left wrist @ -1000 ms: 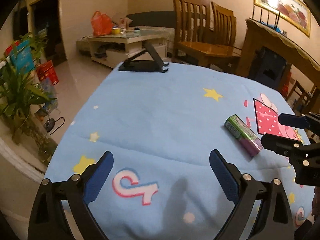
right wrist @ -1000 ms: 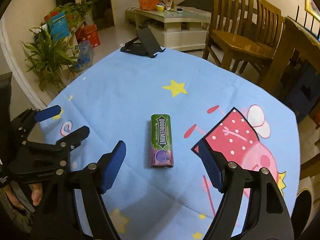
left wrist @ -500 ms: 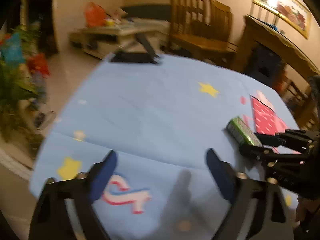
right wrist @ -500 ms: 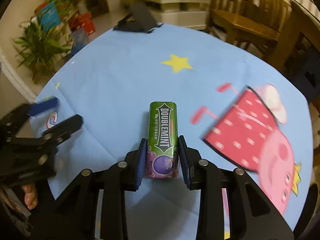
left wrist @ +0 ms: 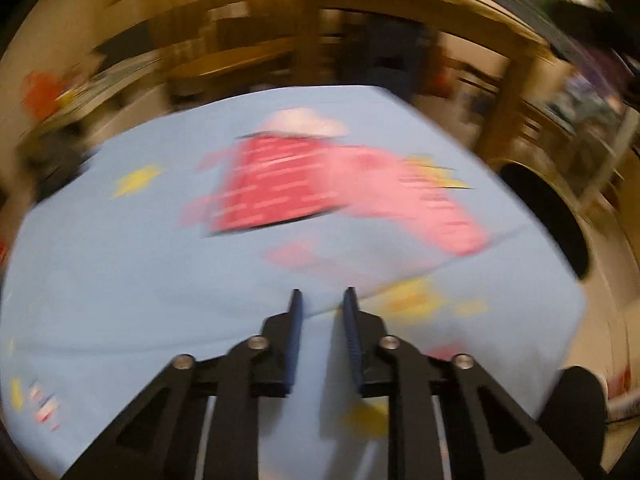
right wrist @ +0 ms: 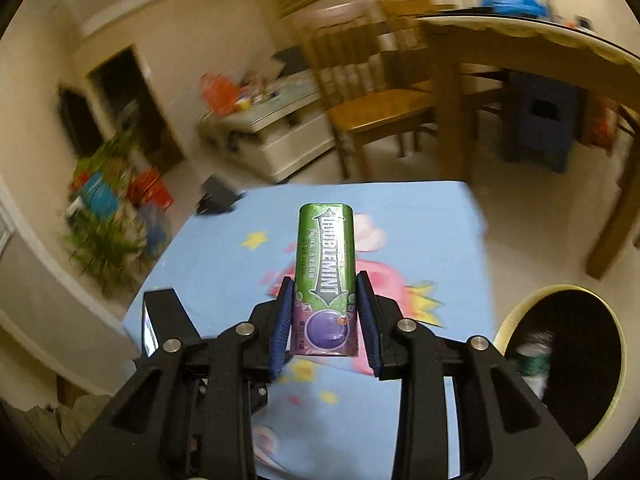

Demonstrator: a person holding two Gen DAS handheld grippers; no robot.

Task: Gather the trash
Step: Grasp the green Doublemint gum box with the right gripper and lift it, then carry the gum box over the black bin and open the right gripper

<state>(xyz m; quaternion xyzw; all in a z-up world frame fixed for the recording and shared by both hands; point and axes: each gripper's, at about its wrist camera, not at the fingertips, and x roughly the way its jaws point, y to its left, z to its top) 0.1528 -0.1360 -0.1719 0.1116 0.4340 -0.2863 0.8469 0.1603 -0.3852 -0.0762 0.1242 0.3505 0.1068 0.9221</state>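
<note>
the right gripper (right wrist: 325, 318) has its fingers (right wrist: 282, 316) clamped on the lower, purple end of the gum pack (right wrist: 326, 276) — the pack stands up between them, green end farthest from the camera, lifted clear of the table (right wrist: 224, 264). just right of the table, low on the floor, sits a round bin (right wrist: 560, 364) with a pale rim and a dark inside; something green and white lies in it, too blurred to name. at the table's far left edge sits a small black stand (right wrist: 218, 200).

the left gripper (left wrist: 322, 306) hangs over the table (left wrist: 120, 260) with its fingers (left wrist: 296, 320) drawn narrow, as closed as they go, having just been closing — nothing is between them. its view is heavily smeared. beyond the fingertips the table's blue cloth shows a pink and red cartoon print (left wrist: 320, 184), and right of the table the bin's dark mouth (left wrist: 548, 216) shows.
</note>
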